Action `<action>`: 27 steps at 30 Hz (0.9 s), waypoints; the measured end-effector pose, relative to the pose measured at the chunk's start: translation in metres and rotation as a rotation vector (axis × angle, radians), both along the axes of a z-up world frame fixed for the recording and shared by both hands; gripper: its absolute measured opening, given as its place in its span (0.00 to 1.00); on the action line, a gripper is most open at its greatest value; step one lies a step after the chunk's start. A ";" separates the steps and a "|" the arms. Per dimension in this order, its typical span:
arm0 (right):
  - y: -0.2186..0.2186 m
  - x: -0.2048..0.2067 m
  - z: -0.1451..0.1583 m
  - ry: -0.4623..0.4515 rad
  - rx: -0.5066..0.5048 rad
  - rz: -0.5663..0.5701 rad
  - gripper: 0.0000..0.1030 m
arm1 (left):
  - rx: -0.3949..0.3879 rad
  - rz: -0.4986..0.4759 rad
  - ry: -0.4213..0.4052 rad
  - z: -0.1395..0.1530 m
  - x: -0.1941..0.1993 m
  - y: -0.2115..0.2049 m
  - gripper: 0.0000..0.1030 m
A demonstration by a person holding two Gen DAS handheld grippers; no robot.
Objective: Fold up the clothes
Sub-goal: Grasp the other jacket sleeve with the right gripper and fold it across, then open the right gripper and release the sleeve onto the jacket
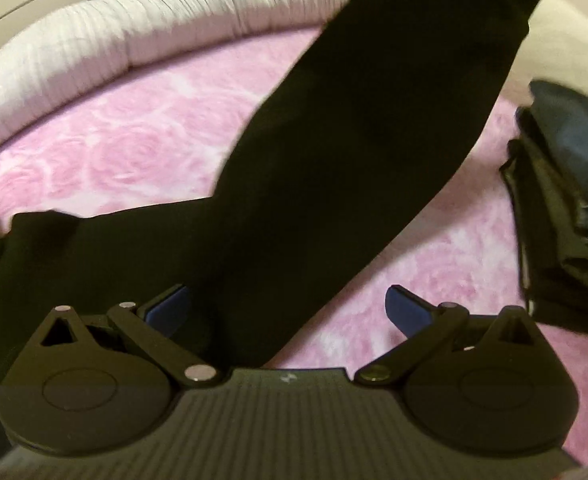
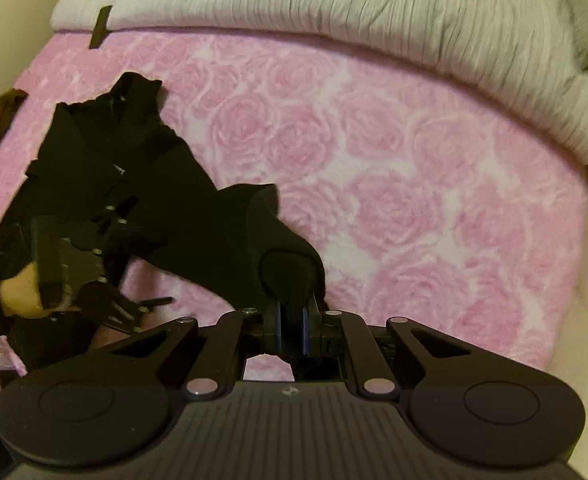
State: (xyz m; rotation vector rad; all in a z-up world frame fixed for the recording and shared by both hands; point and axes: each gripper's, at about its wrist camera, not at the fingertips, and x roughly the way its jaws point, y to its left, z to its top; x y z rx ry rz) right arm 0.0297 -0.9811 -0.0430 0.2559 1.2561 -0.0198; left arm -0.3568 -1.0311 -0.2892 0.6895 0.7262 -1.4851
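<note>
On the pink rose-pattern blanket (image 2: 394,184) we have a black garment (image 1: 358,136) spread out, one long section lifted off the bed. Our right gripper (image 2: 291,322) has its jaws pinched tight on that section's end. Our left gripper (image 1: 288,312) sits with jaws wide apart, holding nothing; the raised black fabric runs between its blue pads (image 1: 404,308). Right of it, a stack of folded dark clothes (image 1: 562,200) lies on the blanket. White ribbed duvet (image 2: 334,4) is bunched along the far edge.
</note>
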 end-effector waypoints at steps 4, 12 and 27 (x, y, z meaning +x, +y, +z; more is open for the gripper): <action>0.003 -0.021 0.008 0.084 -0.087 -0.089 0.08 | 0.064 -0.030 0.073 -0.017 0.026 0.010 0.99; 0.028 -0.027 0.032 0.106 -0.057 -0.178 0.08 | 0.063 -0.082 0.121 -0.018 0.044 0.018 0.99; 0.282 0.182 0.077 -0.094 0.196 0.280 0.06 | -0.063 0.376 0.084 0.067 0.191 0.249 0.99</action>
